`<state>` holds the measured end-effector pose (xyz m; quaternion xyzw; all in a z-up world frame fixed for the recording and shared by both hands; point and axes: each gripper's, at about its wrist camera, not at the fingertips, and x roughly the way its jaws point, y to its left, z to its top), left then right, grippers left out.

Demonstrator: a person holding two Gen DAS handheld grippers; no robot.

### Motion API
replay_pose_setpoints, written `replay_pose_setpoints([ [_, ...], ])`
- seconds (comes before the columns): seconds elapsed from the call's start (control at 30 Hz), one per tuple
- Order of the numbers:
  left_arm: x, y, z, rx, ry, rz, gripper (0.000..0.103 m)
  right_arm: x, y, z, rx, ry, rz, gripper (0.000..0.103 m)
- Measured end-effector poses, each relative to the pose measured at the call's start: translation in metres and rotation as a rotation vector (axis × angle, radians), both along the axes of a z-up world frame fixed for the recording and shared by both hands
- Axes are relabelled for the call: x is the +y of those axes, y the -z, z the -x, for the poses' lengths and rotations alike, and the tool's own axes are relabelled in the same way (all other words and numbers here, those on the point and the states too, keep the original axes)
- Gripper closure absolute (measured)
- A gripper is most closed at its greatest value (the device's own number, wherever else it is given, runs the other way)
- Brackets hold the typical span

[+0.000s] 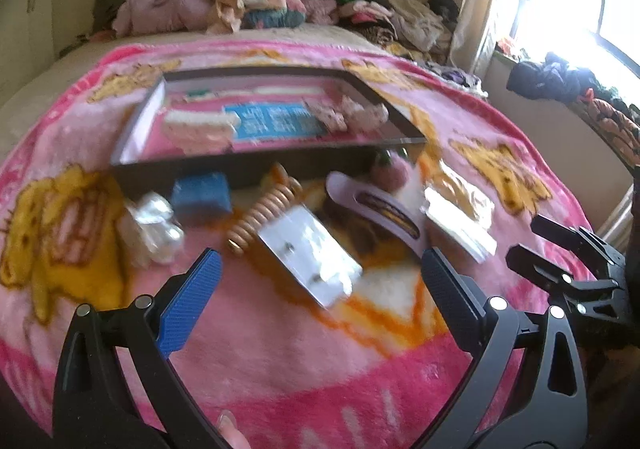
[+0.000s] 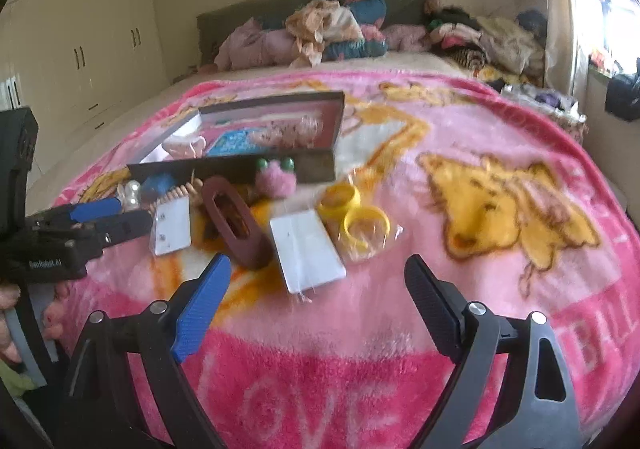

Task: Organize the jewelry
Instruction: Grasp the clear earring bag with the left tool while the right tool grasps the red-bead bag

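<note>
Jewelry lies on a pink blanket in front of an open dark box. A white earring card lies just ahead of my left gripper, which is open and empty. A gold bead bracelet, a brown hair clip, a blue pad and a pearly piece lie around it. My right gripper is open and empty, near a second white card and yellow bangles in clear wrap.
A pink pom-pom rests against the box front. Clothes are piled at the bed's head. Wardrobes stand on the left, a bright window on the right. The box holds a blue card and small pieces.
</note>
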<state>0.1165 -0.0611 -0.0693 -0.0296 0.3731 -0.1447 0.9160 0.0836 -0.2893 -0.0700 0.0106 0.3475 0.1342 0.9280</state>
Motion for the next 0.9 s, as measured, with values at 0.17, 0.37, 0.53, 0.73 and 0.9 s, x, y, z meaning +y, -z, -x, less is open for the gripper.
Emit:
replay_pose_setpoints([
  [0.17,-0.005,0.015,-0.004,0.047,0.017,0.015,0.018,-0.002,0.015,-0.012,0.077,-0.017,-0.027,0.028],
  [0.37,-0.004,0.026,-0.015,0.088,0.004,0.040,0.027,0.003,0.029,-0.025,0.117,-0.028,-0.034,0.036],
  [0.53,-0.008,0.029,-0.022,0.093,-0.012,0.054,0.027,0.013,0.032,-0.030,0.102,-0.047,-0.010,0.042],
  [0.73,-0.014,0.030,-0.030,0.091,-0.031,0.045,0.033,0.015,0.035,-0.041,0.103,-0.044,-0.022,0.048],
  [0.9,-0.014,0.031,-0.034,0.090,-0.085,0.002,0.062,0.016,0.034,-0.041,0.085,-0.039,0.007,0.055],
])
